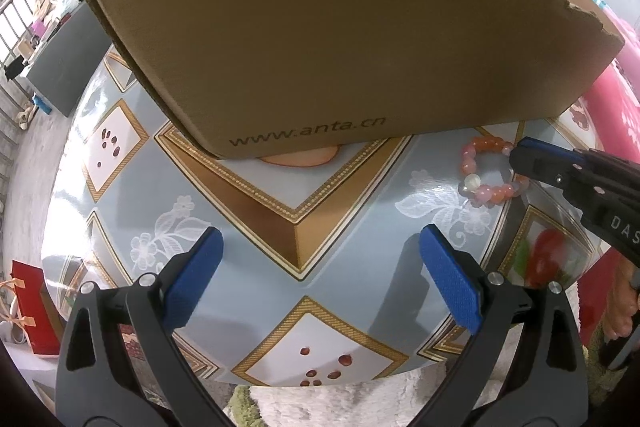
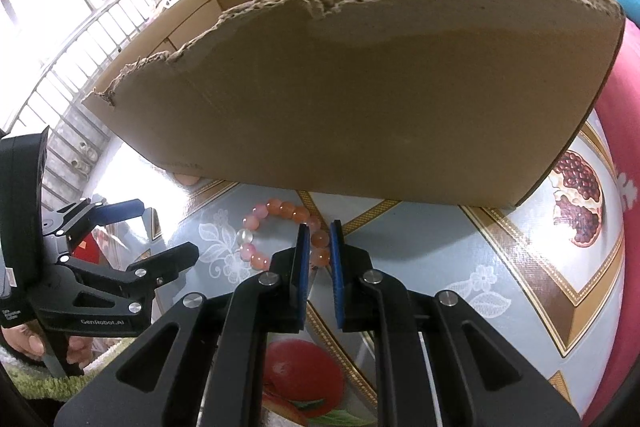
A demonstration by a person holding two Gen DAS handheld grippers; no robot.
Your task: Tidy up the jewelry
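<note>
one bead bracelet [image 2: 280, 235] lies on the patterned table [image 2: 500, 267] before one torn cardboard box [image 2: 360, 99]. my right gripper [image 2: 319, 247] is nearly closed around its beads, seemingly pinching them; my left gripper [image 1: 320, 267] gapes empty. the box interior is hidden.

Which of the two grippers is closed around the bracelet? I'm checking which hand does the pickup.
The right gripper: its blue pads pinch the pink-orange bead bracelet on the table. The left gripper is wide open, holding nothing.
</note>
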